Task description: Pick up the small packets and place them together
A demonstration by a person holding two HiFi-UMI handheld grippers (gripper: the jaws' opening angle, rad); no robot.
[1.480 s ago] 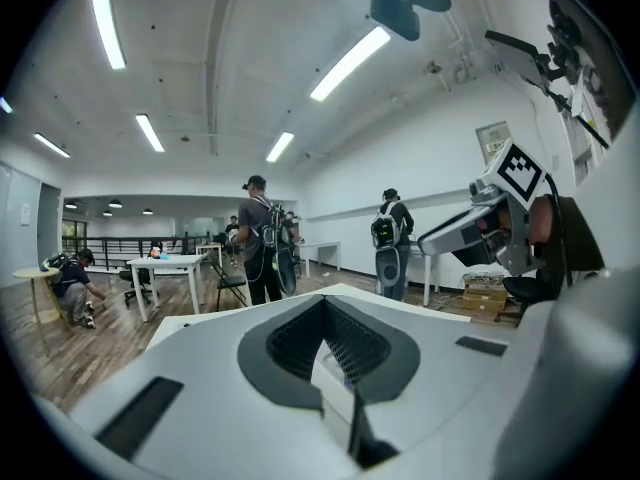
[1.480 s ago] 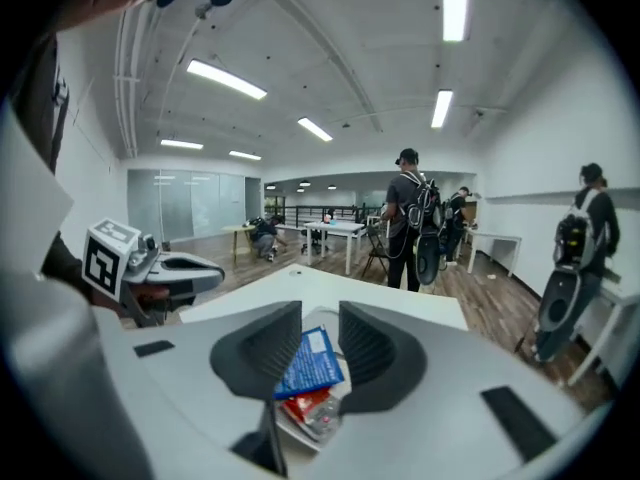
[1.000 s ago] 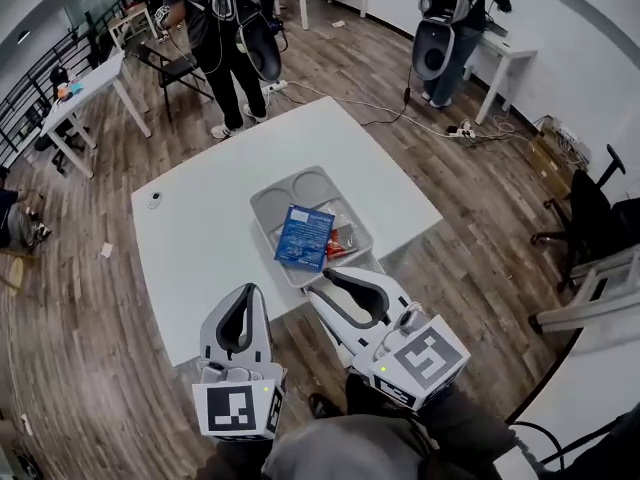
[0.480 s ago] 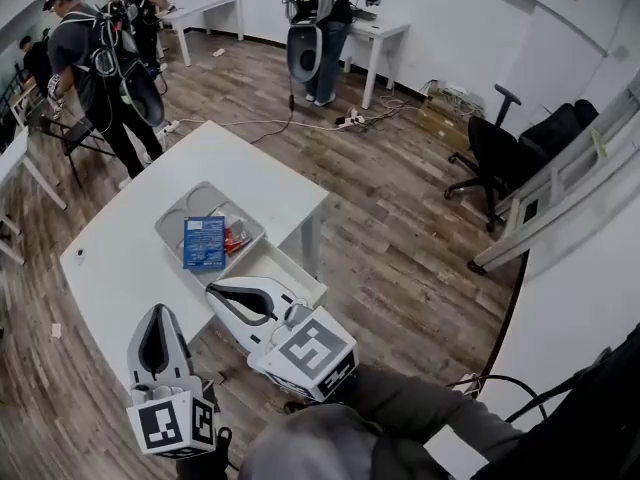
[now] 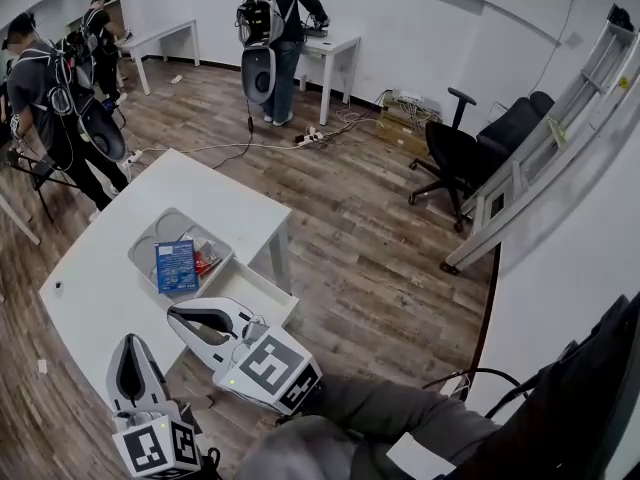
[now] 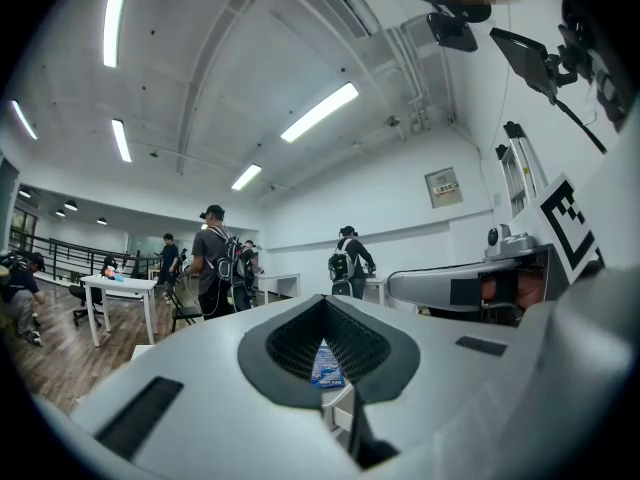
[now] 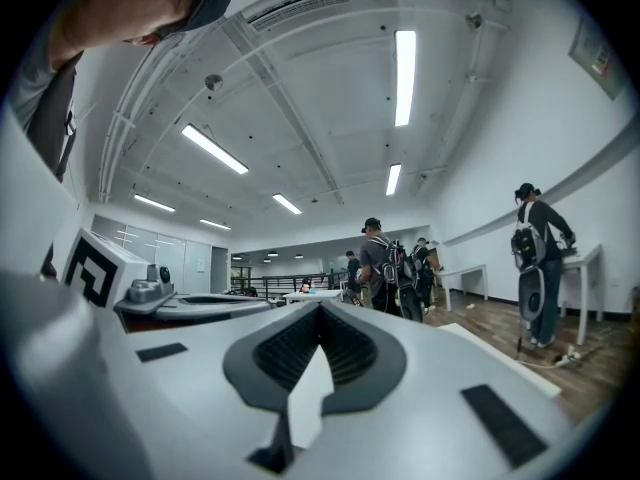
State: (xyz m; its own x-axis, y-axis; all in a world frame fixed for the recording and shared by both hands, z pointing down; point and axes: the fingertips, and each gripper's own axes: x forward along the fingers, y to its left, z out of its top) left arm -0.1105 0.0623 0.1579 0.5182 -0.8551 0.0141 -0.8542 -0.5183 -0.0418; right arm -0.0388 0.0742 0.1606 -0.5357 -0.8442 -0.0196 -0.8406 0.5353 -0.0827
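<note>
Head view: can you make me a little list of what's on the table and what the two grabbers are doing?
table: white, holds the tray
tray: grey, with compartments
blue packet: lies in the tray
red packet: in the tray, beside the blue one
left gripper: shut, empty, short of the tray
right gripper: jaws just closed, shut, empty

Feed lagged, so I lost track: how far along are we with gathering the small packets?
Looks done: flat blue packet and small red packet lie side by side in the grey compartment tray on the white table. In hand: nothing; left gripper is shut, right gripper has just closed, both empty and off the table. Left: no other packets visible.
</note>
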